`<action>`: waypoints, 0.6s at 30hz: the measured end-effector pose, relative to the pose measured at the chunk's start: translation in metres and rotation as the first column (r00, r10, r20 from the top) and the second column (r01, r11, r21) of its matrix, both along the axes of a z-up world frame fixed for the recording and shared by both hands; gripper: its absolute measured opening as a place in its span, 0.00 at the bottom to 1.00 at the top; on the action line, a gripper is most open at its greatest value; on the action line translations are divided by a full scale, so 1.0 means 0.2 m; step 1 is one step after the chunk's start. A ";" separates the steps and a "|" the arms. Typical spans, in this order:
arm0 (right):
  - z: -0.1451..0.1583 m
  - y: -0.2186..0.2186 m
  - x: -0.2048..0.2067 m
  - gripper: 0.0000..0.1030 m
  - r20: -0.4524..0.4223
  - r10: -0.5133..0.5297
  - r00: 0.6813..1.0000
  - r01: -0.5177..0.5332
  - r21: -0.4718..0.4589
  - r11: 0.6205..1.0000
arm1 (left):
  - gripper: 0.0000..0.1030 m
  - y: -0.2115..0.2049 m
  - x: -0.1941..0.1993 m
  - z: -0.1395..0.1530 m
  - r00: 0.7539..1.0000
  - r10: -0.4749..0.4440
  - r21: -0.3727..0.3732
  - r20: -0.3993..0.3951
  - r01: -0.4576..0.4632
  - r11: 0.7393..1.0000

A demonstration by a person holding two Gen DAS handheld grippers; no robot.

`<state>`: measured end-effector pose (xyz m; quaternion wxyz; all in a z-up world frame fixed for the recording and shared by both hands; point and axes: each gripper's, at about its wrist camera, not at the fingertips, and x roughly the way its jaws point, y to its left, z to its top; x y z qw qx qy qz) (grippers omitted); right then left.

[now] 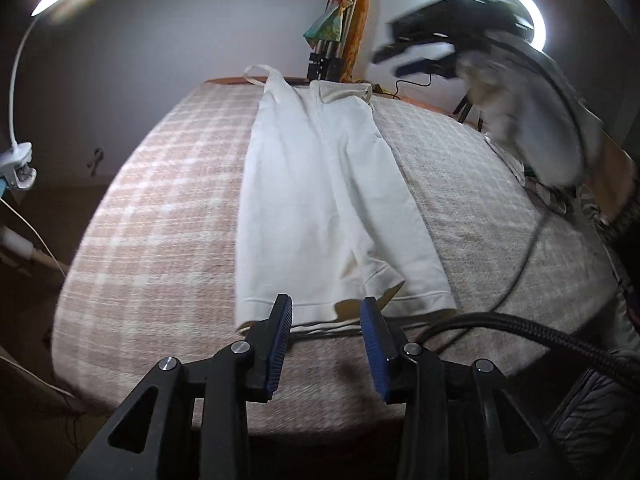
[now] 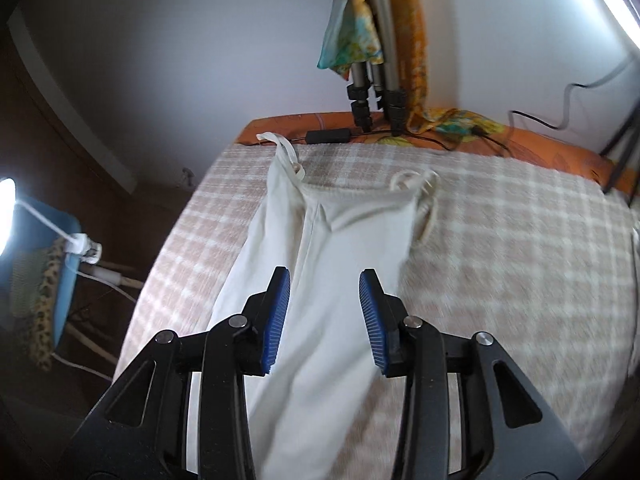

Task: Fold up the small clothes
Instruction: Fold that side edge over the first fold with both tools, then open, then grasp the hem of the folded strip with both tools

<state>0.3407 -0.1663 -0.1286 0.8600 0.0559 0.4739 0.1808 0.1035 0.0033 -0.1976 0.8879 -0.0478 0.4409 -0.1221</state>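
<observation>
A small white garment with shoulder straps (image 1: 320,192) lies lengthwise on a pink-and-white checked blanket (image 1: 160,208), straps at the far end, hem near me. My left gripper (image 1: 326,308) is open and empty, just above the near hem. The right gripper (image 1: 420,44) shows blurred at the upper right of the left wrist view, above the blanket's far right. In the right wrist view the right gripper (image 2: 324,280) is open and empty, above the middle of the garment (image 2: 320,240), with the blanket (image 2: 500,240) around it.
A tripod (image 2: 376,92) draped with colourful cloth (image 2: 352,40) stands at the far edge on an orange sheet (image 2: 560,140), with a black adapter (image 2: 328,135) and cables. A ring light (image 1: 504,8) glows at right, a clamp lamp (image 1: 16,164) at left. A braided cable (image 1: 540,328) crosses the near right.
</observation>
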 end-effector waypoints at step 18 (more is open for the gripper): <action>-0.53 -0.07 -0.96 0.37 -0.279 0.045 0.959 -0.036 0.035 0.999 | 0.43 0.30 0.23 -0.16 0.966 0.058 -0.239 -0.252 -0.120 0.964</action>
